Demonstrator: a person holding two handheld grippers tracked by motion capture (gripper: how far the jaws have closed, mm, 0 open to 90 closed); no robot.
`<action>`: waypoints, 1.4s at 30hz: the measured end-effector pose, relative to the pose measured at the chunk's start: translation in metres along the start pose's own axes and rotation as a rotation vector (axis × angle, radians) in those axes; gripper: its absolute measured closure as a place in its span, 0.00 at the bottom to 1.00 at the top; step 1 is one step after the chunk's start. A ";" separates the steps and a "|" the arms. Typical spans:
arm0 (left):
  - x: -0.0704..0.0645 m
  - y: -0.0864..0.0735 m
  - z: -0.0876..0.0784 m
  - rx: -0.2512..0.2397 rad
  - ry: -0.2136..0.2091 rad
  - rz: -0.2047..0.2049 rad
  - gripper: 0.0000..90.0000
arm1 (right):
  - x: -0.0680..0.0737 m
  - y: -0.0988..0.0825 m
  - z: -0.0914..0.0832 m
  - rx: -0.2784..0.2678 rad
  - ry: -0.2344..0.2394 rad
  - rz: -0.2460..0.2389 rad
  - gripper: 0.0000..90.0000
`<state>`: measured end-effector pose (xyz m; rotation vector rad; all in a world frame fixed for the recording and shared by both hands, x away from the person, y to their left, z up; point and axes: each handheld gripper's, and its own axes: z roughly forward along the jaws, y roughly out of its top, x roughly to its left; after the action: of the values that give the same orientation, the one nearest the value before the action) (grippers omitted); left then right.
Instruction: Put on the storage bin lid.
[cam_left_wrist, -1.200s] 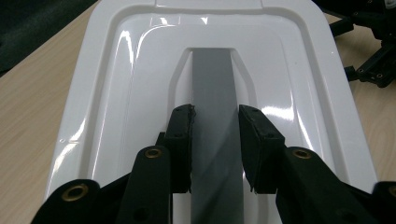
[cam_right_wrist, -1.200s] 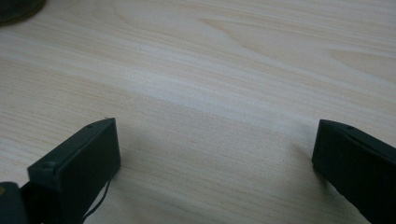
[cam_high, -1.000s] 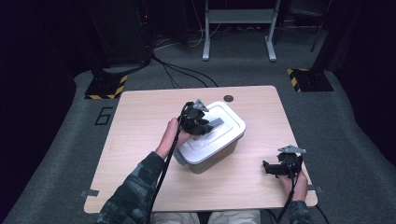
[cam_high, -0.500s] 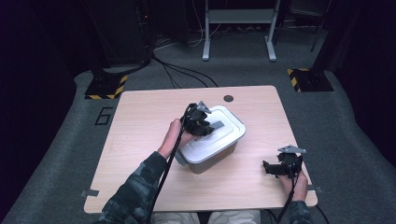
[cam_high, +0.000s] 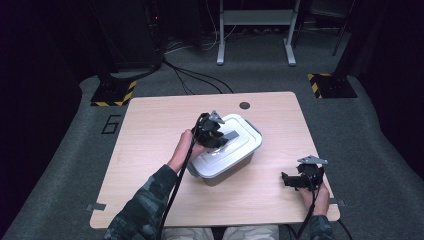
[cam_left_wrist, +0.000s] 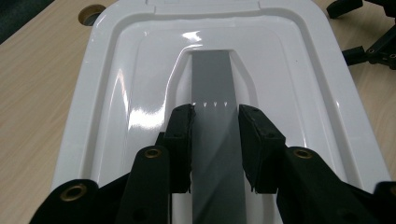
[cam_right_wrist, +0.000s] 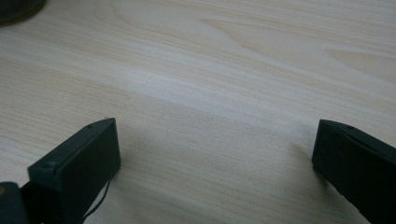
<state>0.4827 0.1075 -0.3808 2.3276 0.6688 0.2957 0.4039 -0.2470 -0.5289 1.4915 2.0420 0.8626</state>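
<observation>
Now left gripper (cam_left_wrist: 215, 135) clamped on grey handle (cam_left_wrist: 212, 88) of white box lid (cam_left_wrist: 116, 93), mid-table. Right gripper (cam_right_wrist: 215, 154) agape, idle near right. Next, likely: lift lid straight up.

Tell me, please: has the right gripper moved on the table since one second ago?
No. The right gripper sits at the same spot near the table's front right corner, equally far from the white box.
</observation>
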 end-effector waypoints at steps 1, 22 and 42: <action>0.000 0.000 0.000 -0.002 -0.001 -0.003 0.73 | 0.000 0.000 0.000 0.000 0.002 0.001 0.00; 0.008 -0.008 -0.023 -0.039 0.070 -0.048 0.21 | 0.000 0.000 0.000 0.000 0.001 0.001 0.00; 0.023 -0.057 -0.069 -0.083 0.227 -0.121 0.12 | 0.000 0.000 0.000 0.000 0.000 0.002 0.00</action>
<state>0.4541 0.1947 -0.3679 2.1836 0.8876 0.5273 0.4036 -0.2467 -0.5288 1.4938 2.0410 0.8634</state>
